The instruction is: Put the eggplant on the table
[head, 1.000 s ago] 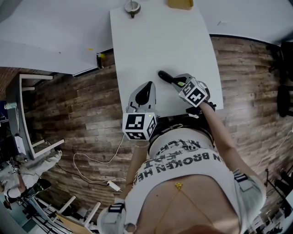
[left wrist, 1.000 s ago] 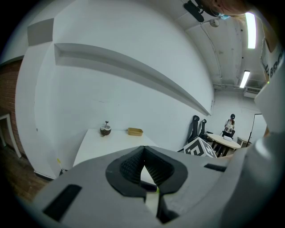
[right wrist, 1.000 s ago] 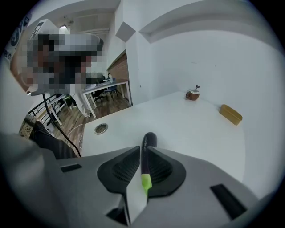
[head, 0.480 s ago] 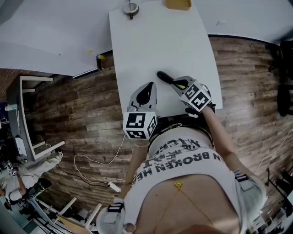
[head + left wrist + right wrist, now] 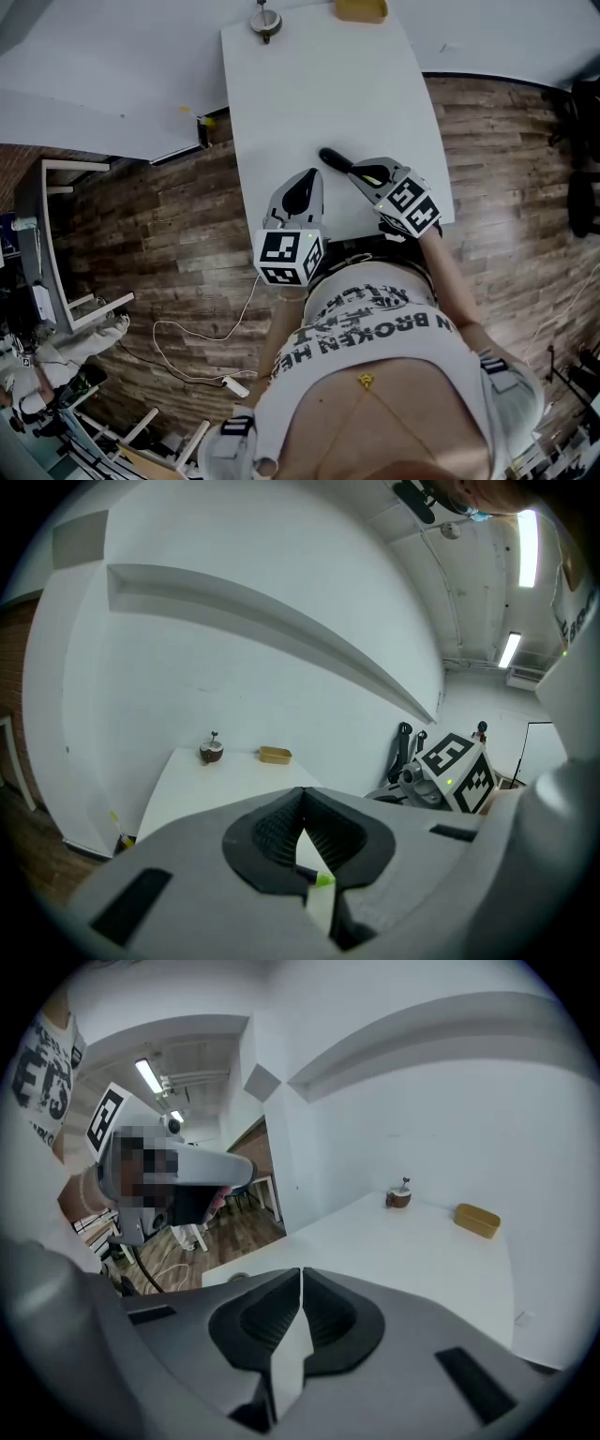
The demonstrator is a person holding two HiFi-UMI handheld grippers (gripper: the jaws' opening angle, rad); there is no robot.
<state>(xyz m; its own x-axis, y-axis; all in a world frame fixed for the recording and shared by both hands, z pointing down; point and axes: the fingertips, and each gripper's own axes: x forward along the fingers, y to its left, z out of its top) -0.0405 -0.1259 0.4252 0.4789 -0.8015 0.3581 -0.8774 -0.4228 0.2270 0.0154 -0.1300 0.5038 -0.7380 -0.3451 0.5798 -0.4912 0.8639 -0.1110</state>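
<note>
Hovering just over the near end of the white rectangular table (image 5: 319,84), I have both pairs of jaws pressed together and pinching nothing. The dark, elongated eggplant (image 5: 336,159) with its green stem end already lies flat on the tabletop, free of either grip.

What matters now is how it sits relative to me. Its long axis runs on a diagonal in the head view, with the dark blunt end away from me and toward my left, and the stem end toward my right. My right gripper (image 5: 364,176) is much the nearer. Its closed tips sit at the stem end, and I cannot tell whether they touch it or only overlap it from above. My left gripper (image 5: 306,178) stands beside the eggplant's dark end, clearly apart from it.

I judge the placing done. Any next move with the right hand should draw back along that diagonal, not sweep sideways, or the tips could roll the eggplant.
</note>
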